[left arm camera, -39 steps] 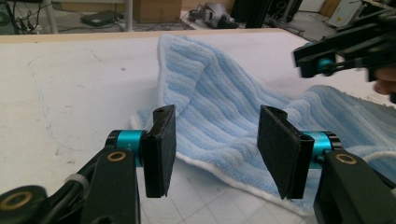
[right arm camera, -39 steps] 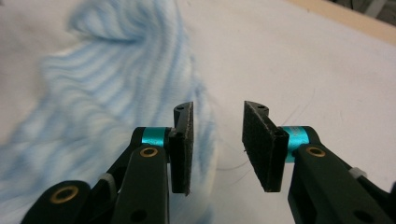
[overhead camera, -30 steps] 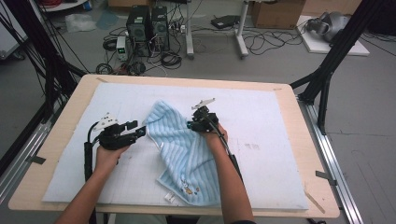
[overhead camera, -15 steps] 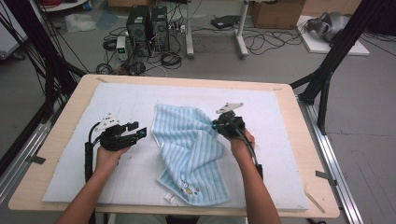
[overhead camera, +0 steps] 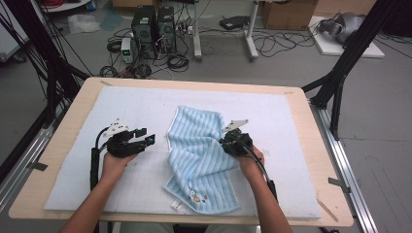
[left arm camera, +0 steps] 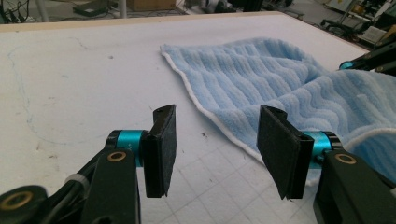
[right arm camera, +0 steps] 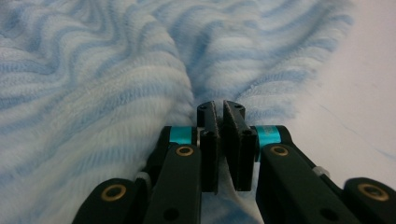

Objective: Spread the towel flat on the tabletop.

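Note:
A light blue striped towel (overhead camera: 199, 155) lies rumpled on the white mat in the middle of the table, with a small printed motif near its front edge. My right gripper (overhead camera: 227, 143) is shut on the towel's right edge; in the right gripper view the jaws pinch a fold of towel (right arm camera: 93, 70) at the gripper (right arm camera: 219, 116). My left gripper (overhead camera: 148, 137) rests open on the mat just left of the towel. In the left gripper view its jaws stand wide apart around the gripper's gap (left arm camera: 215, 135), with the towel's white hem (left arm camera: 205, 109) just beyond them.
A white foam mat (overhead camera: 301, 160) covers most of the wooden table (overhead camera: 320, 141). Black frame legs stand at both sides of the table. Computers, cables and boxes lie on the floor beyond the far edge.
My right gripper has pulled the towel's edge to the right and slightly toward me, spreading the towel wider. The left gripper has stayed in place, open.

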{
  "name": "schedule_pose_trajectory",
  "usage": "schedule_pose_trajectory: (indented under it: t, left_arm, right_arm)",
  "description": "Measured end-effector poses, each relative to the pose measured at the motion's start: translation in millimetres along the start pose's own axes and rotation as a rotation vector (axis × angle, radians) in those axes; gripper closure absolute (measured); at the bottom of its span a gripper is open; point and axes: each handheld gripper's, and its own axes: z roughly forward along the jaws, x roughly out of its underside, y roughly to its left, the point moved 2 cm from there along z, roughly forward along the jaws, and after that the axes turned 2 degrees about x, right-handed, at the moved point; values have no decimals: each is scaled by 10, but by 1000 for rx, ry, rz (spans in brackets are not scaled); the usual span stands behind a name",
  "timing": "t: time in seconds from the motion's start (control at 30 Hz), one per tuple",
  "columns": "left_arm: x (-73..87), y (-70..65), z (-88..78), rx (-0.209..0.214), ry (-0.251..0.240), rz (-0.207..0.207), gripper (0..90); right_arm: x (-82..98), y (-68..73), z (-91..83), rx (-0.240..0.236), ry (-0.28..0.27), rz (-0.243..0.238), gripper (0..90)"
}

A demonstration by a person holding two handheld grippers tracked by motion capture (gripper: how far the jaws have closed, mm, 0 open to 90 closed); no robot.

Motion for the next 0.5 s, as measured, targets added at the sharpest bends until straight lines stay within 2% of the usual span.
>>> schedule_pose_trajectory:
  t: [0.07, 0.1, 0.17, 0.23, 0.33, 0.37, 0.43, 0.5]
  left_arm:
    - [-3, 11, -9, -5, -5, -2, 477]
    - [-3, 15, -10, -6, -6, -3, 477]
    - [-2, 14, -8, -4, -4, -2, 477]
    - [-1, 5, -3, -4, -3, 0, 478]
    - [-3, 2, -6, -3, -2, 3, 478]
    - [-2, 5, -5, -4, -4, 0, 477]
    - [-1, 12, -5, -3, -3, -1, 477]
    - [-1, 13, -5, -3, -3, -2, 477]
  right_arm:
    - [-33, 43, 33, -16, -2, -9, 820]
    - [-42, 58, 44, -42, -10, -4, 801]
    - [-45, 104, 74, -125, -9, 3, 714]
    - [-61, 114, 58, -141, -11, -9, 672]
    - [-65, -12, -37, -171, -94, 82, 626]
    - [-67, -59, -84, -167, -130, 108, 618]
    - [-69, -182, -178, -127, -206, 147, 609]
    - [-53, -334, -243, -38, -233, 190, 650]
